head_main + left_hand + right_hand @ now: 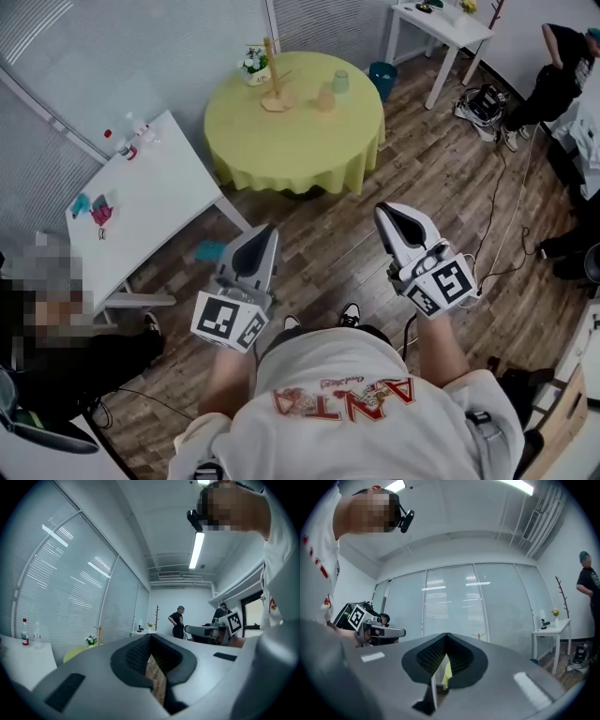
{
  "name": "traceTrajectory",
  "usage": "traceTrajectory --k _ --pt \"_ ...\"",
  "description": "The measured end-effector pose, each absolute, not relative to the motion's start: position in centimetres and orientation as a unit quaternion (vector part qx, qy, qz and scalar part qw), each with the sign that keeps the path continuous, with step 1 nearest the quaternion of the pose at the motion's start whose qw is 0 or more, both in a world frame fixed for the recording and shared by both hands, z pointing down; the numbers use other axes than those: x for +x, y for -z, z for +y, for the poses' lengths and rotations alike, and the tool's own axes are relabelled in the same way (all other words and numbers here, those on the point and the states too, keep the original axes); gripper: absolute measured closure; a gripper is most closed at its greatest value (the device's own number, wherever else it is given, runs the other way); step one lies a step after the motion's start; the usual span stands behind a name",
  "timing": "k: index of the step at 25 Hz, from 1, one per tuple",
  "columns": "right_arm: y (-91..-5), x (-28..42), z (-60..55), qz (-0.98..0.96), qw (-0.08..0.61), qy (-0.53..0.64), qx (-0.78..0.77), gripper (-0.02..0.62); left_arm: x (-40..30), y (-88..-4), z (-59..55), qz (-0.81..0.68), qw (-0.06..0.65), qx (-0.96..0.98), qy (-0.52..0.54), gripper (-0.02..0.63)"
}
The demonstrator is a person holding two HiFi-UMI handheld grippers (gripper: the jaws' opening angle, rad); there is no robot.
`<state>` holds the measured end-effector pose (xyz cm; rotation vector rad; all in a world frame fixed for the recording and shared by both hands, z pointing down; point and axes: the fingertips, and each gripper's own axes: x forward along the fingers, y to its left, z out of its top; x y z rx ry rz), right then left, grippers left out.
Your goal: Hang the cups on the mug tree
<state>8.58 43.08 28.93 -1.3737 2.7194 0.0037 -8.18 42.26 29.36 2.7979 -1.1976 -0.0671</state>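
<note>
Nothing is hung yet. My left gripper [262,236] and right gripper [389,216] are closed and empty. Both cups [340,82] stand beside the mug tree [274,80] on the table [291,155], well ahead of them.

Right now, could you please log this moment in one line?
left gripper: shut; right gripper: shut; cups: on table beside mug tree

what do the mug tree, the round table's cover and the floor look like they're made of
Mug tree: probably bare wood, going by its light tan, matte post and base.
Round table's cover: yellow-green cloth, matte; it hangs over the edge in soft folds.
Floor: brown planks with visible grain, either wood or wood-look laminate; the head view cannot settle which.
</note>
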Motion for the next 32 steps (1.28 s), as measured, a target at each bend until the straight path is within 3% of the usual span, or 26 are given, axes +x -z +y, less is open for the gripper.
traceTrajectory --k 9,18,32 --pt "-28.6 13.6 42.8 0.903 0.052 -0.034 -0.426 0.595 -3.2 -29.0 41.5 -0.402 0.040 0.915 0.015 0.598" --pt "-31.6 19.8 40.2 0.893 0.058 0.045 -0.443 0.595 1.7 -30.0 40.9 -0.421 0.039 0.906 0.004 0.597" --pt "-33.1 20.5 35.1 0.902 0.047 0.059 -0.424 0.595 3.7 -31.3 35.2 -0.409 0.048 0.911 0.005 0.597"
